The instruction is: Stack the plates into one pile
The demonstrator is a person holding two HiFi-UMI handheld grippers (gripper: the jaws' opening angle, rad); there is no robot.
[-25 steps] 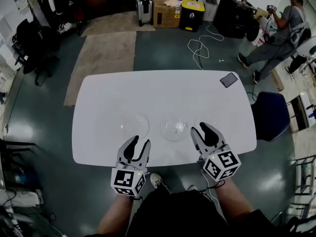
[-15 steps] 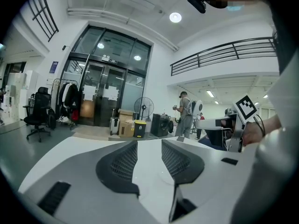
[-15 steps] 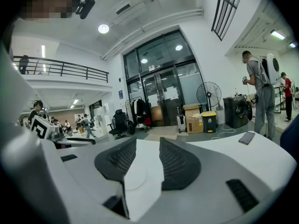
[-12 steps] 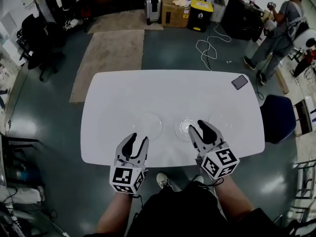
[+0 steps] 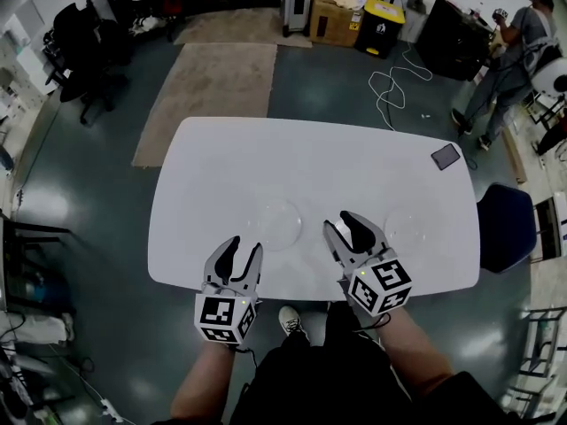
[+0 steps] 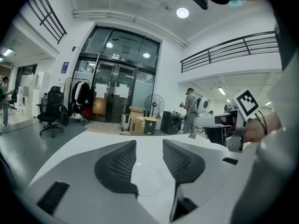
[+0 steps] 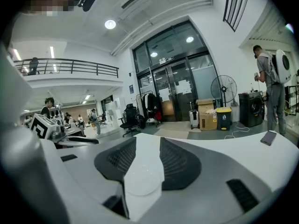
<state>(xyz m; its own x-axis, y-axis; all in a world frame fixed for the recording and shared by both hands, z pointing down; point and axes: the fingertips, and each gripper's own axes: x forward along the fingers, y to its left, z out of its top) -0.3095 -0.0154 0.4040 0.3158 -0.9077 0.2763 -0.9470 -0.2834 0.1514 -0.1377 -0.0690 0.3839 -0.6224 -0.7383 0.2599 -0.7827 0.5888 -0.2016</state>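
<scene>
Left gripper [image 5: 240, 248] jaws opening, empty, just short of left plate [image 5: 275, 222]; right gripper [image 5: 342, 227] has slid forward, jaws apart over probably the middle plate [image 7: 139, 177], ungripped, so stacking not started

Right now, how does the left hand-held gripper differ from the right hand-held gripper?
The grey left hand-held gripper, jaws opening, sits just short of one clear round plate, which the head view shows whole. The grey right hand-held gripper reaches further over the white table and hides most of a second clear round plate. Both are open and hold nothing.
</scene>
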